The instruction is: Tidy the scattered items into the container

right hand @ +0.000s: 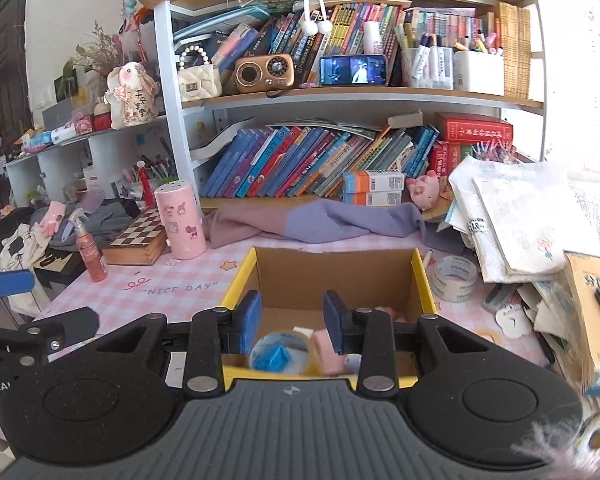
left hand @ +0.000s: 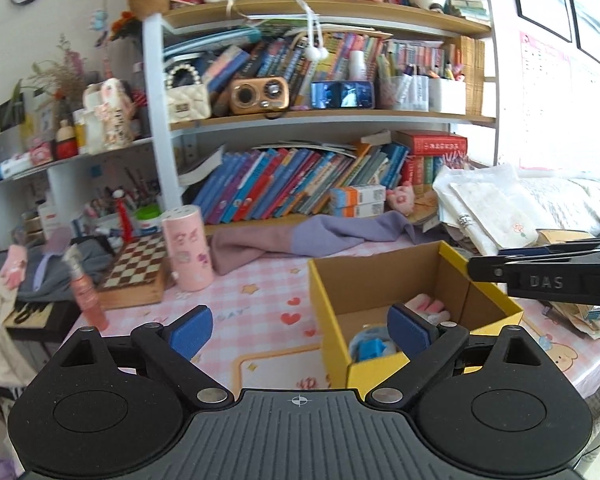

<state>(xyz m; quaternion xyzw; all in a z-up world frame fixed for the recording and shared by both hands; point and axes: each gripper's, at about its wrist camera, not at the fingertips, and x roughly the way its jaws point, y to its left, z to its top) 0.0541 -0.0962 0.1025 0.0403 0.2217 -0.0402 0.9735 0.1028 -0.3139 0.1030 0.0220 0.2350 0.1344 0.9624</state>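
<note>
The yellow box (right hand: 240, 280), the container for this job, sits on the pink checked counter (right hand: 172, 292) toward its right half, open side up, and already holds a blue-and-white bundle (right hand: 276, 354) and a pink item (right hand: 326, 350) on its cardboard floor. The left tool (left hand: 300, 330) stands with its blue pads spread wide and nothing between them, one pad over bare counter and the other over the box's near wall. The right tool (right hand: 290, 322) hovers above the near edge of the box with its pads partly drawn together; no object is pinched between them, the things seen in the gap lying lower down inside the box. The main risk I judge from here is a knock: both tools hang close over the box's near wall, and a careless dip or swing could catch that thin wall and skid or tip the light box. The tape roll (right hand: 455, 278) lies just beside the box's right wall, near the counter's right edge and against the heap of papers (right hand: 516, 232); reaching for it could drag paper along or nudge the box. The pink spray bottle (right hand: 87, 250) near the left edge stands upright and slim, so a glancing pad could topple it off the counter.
</note>
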